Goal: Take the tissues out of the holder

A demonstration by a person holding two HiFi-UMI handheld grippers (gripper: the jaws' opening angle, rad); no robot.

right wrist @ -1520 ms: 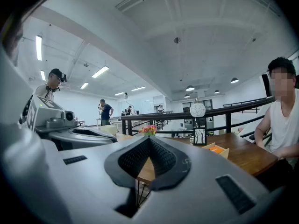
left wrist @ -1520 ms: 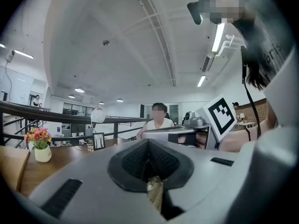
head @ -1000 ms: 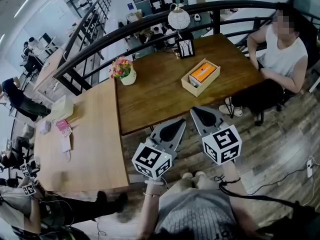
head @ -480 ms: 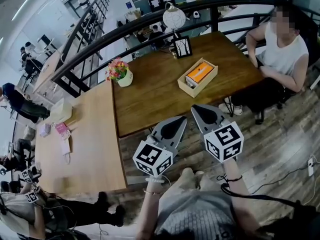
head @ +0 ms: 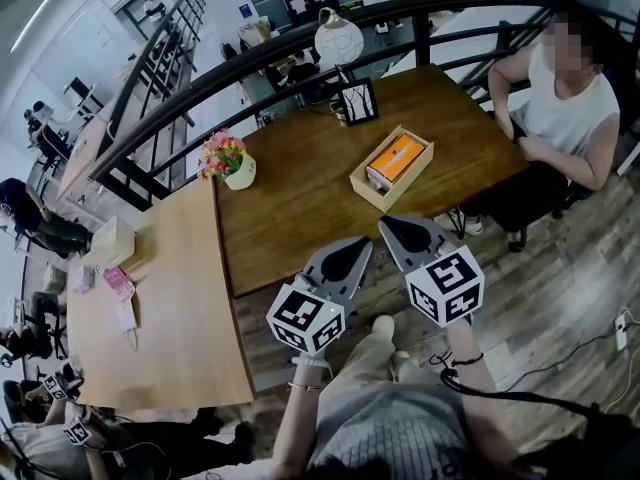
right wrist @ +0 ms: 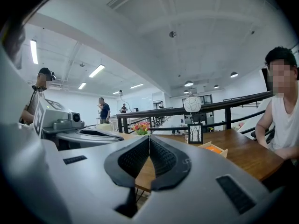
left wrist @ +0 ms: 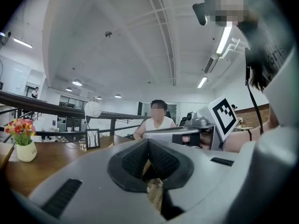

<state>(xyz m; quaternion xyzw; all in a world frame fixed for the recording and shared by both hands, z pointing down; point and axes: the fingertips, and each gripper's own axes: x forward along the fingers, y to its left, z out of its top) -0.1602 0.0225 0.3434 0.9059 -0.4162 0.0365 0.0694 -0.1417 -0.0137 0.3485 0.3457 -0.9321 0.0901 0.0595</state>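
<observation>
A light wooden holder (head: 378, 186) stands on the dark wooden table (head: 300, 208), right of its middle. An orange tissue pack (head: 397, 156) lies in it. The right gripper view shows the holder (right wrist: 220, 152) ahead on the right, well beyond the jaws. My left gripper (head: 362, 244) and right gripper (head: 388, 225) hover side by side over the table's near edge, short of the holder. Both are shut with nothing between the jaws, as the left gripper (left wrist: 148, 142) and right gripper (right wrist: 149, 138) also show in their own views.
On the dark table also stand a flower pot (head: 228, 161), a small picture frame (head: 358, 101) and a globe lamp (head: 338, 41). A person (head: 560, 98) sits at its right end. A lighter table (head: 170, 298) adjoins on the left, and a black railing (head: 200, 78) runs behind.
The head view has shifted slightly, so the table sits a little lower and further left. Both grippers stay shut in the same place relative to each other.
</observation>
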